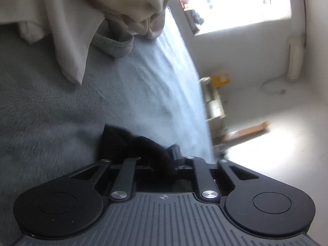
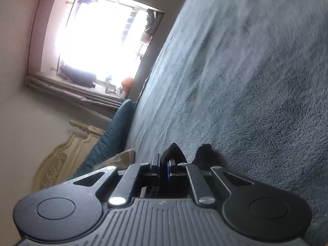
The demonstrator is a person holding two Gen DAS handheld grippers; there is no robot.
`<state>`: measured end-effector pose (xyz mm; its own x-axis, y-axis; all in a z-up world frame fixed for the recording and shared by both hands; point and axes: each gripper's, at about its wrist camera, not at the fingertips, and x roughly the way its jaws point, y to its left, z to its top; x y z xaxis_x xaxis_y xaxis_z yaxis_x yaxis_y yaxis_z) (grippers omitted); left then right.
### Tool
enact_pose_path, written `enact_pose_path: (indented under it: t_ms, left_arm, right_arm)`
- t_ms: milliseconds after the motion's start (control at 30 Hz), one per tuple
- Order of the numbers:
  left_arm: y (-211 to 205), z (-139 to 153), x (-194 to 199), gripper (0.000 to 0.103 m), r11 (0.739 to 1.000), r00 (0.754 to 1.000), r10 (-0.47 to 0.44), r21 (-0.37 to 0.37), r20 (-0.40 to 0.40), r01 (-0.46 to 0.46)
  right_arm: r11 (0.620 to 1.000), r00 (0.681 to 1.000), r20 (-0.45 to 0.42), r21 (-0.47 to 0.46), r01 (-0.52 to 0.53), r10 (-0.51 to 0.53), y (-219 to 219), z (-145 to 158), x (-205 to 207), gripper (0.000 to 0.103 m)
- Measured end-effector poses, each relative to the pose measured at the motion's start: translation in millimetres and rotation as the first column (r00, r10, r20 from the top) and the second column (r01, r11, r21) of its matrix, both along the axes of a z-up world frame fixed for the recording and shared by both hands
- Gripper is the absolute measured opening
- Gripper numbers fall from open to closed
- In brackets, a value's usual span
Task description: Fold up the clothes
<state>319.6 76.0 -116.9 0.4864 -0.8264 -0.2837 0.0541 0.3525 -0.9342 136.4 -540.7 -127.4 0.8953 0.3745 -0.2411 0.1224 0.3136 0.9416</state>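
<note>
- Black fabric (image 1: 143, 149) bunches between the jaws of the left gripper (image 1: 155, 160) in the lower middle of the left wrist view; it drapes over the linkage and hides the fingertips, so whether the pads press on it or have let go cannot be told.
- Black fabric shows again in the right wrist view, low and centre, where a dark fold (image 2: 174, 153) stands between the fingers of the right gripper (image 2: 166, 164), with a second dark tip just to its right. The jaws stand a little apart around it, and a blue pad edge is visible beside the cloth; whether it is clamped cannot be told.
- Both tools meeting the same dark garment from two sides suggests it is being carried by two corners, low over the bed, so it can be laid flat for a fold.
- Grey-blue fleece of the bed cover (image 1: 51, 112) fills most of both views and serves as the folding surface; the dark garment sits right at it.
- Beige clothing (image 1: 82, 20) lies heaped in the upper left of the left wrist view, with a grey ribbed cuff (image 1: 114, 45) poking out beneath; it is well apart from the grippers and probably waits its turn.
</note>
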Motion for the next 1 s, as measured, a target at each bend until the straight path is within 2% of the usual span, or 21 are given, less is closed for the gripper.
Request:
enact_pose_path:
  t_ms: [33,67,167,233,300,400,500,567,633,667,700,733,767,800,867,933,1000]
  left_arm:
    - [3,-4,3,0.027,0.999,1.0,0.008,-0.046,-0.01,-0.008]
    - [7,-9,6,0.03,0.995,1.0,0.018,-0.097,-0.024,-0.02]
    - [15,-22,10,0.031,0.983,0.997,0.056,-0.173,-0.061,-0.066]
    - [19,-26,8,0.031,0.977,0.993,0.103,-0.184,-0.059,-0.112]
    - [26,-25,3,0.033,0.968,0.986,0.159,-0.19,-0.042,-0.164]
    - [35,-24,-4,0.034,0.956,0.976,0.216,-0.196,-0.025,-0.217]
    - [41,-15,-12,0.034,0.957,0.97,0.242,-0.166,0.013,-0.236]
    - [43,-4,-21,0.034,0.963,0.968,0.244,-0.135,0.058,-0.235]
    - [40,12,-32,0.034,0.975,0.968,0.219,-0.057,0.12,-0.214]
    - [37,21,-39,0.034,0.98,0.968,0.198,-0.005,0.153,-0.199]
    - [31,31,-48,0.034,0.982,0.969,0.156,0.078,0.191,-0.173]
    - [24,40,-59,0.034,0.975,0.967,0.111,0.161,0.229,-0.15]
    - [15,47,-72,0.034,0.962,0.96,0.062,0.239,0.273,-0.131]
    - [6,52,-85,0.035,0.947,0.952,0.017,0.302,0.305,-0.114]
    - [-10,57,-110,0.034,0.91,0.93,-0.07,0.405,0.362,-0.089]
    - [-20,56,-132,0.035,0.872,0.9,-0.13,0.479,0.416,-0.096]
    - [-30,52,-146,0.035,0.829,0.874,-0.188,0.549,0.449,-0.104]
  right_arm:
    - [0.997,1.0,0.001,0.072,0.004,-0.004,-6,-10,3,0.026]
    - [0.99,1.0,0.001,0.144,0.008,-0.008,-13,-20,6,0.042]
    - [0.953,0.998,0.05,0.303,0.024,-0.041,-29,-41,9,0.046]
    - [0.938,0.993,0.096,0.346,0.032,-0.07,-35,-44,7,0.053]
    - [0.936,0.986,0.133,0.35,0.045,-0.097,-41,-43,5,0.065]
    - [0.939,0.977,0.159,0.333,0.083,-0.143,-47,-42,-1,0.068]
    - [0.945,0.959,0.188,0.288,0.153,-0.212,-53,-36,-13,0.069]
    - [0.965,0.955,0.218,0.209,0.156,-0.201,-51,-21,-23,0.068]
    - [0.991,0.97,0.209,0.059,0.117,-0.127,-39,0,-30,0.064]
    - [0.996,0.98,0.19,-0.052,0.071,-0.06,-26,13,-31,0.062]
    - [0.986,0.986,0.164,-0.163,0.017,0.01,-12,25,-32,0.059]
    - [0.959,0.988,0.13,-0.279,-0.048,0.088,6,37,-31,0.057]
    - [0.91,0.983,0.089,-0.399,-0.115,0.163,28,48,-29,0.052]
    - [0.84,0.972,0.039,-0.511,-0.18,0.232,51,57,-27,0.051]
    - [0.655,0.935,-0.056,-0.699,-0.287,0.35,100,69,-20,0.045]
    - [0.493,0.883,-0.135,-0.787,-0.371,0.449,149,74,-13,0.037]
    - [0.412,0.838,-0.201,-0.798,-0.44,0.507,181,75,6,0.033]
